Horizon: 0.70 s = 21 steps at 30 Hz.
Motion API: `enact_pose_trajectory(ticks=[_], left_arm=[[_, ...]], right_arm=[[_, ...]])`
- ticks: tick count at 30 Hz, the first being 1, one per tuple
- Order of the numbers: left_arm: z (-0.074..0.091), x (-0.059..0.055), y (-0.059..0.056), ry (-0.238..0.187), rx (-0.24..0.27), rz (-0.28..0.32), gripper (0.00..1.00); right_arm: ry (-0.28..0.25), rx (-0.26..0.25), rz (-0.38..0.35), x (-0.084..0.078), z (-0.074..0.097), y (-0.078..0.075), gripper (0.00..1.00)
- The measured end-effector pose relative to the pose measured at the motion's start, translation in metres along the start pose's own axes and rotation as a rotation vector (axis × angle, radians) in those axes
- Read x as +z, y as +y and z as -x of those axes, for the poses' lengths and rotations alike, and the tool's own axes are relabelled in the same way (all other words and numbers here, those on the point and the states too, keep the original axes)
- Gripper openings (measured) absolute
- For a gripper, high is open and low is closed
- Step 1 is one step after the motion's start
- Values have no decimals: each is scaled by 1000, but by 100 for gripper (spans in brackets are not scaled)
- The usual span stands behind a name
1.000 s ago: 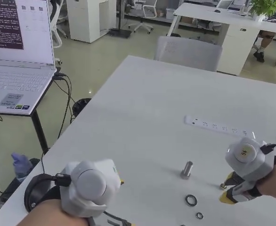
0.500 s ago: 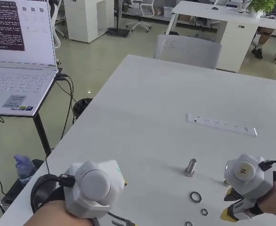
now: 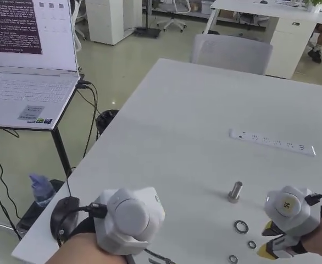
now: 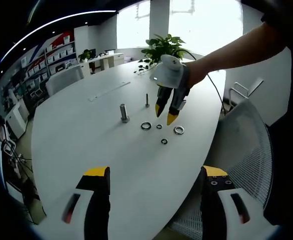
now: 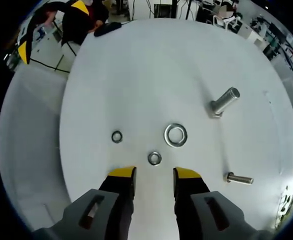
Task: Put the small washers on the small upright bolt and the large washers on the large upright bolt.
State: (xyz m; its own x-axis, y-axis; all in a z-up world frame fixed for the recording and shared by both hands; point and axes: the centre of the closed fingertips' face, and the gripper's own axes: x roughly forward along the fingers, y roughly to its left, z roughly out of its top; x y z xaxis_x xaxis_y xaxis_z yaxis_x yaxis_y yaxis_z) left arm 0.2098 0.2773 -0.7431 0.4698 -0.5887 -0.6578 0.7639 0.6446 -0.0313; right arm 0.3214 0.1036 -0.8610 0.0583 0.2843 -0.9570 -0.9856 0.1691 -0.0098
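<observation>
A large upright bolt [image 3: 235, 191] [image 5: 224, 101] [image 4: 123, 113] stands on the white table, and a thin small bolt [image 5: 239, 178] [image 4: 147, 100] stands to its right. Loose washers lie in front of them: a large washer [image 5: 176, 135] [image 3: 240, 226], a small washer [image 5: 154, 158] [image 3: 251, 244] and another small washer [image 5: 116, 136] [image 3: 233, 258]. My right gripper [image 5: 155, 173] [image 3: 264, 242] [image 4: 165, 115] is open, its yellow tips just short of the nearer small washer, with nothing held. My left gripper [image 4: 155, 172] is open over the table's near left part, far from the washers.
One more large washer [image 4: 178, 130] lies by the right gripper. A white power strip [image 3: 271, 142] lies beyond the bolts. An open laptop [image 3: 23, 82] sits on a stand to the left, beyond the table edge [image 3: 84, 165]. A grey chair [image 3: 231, 52] stands at the far end.
The head camera has shifted. Relative to the large bolt, my right gripper has come nearer to me and down towards the washers, now covering the small bolt in the head view. The left gripper has barely moved.
</observation>
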Motion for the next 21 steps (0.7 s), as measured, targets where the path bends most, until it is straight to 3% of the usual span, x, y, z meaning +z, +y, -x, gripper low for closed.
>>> enact_pose_trajectory(ticks=[5, 9, 21], left_arm=[[0, -4, 0, 1, -4, 7, 74], [-1, -5, 0, 1, -11, 6, 74], [-3, -4, -2, -11, -18, 16, 73]], right_arm=[[-2, 3, 6, 7, -10, 1, 31], [27, 9, 15, 7, -17, 1, 29], [24, 5, 21, 6, -19, 2, 27]])
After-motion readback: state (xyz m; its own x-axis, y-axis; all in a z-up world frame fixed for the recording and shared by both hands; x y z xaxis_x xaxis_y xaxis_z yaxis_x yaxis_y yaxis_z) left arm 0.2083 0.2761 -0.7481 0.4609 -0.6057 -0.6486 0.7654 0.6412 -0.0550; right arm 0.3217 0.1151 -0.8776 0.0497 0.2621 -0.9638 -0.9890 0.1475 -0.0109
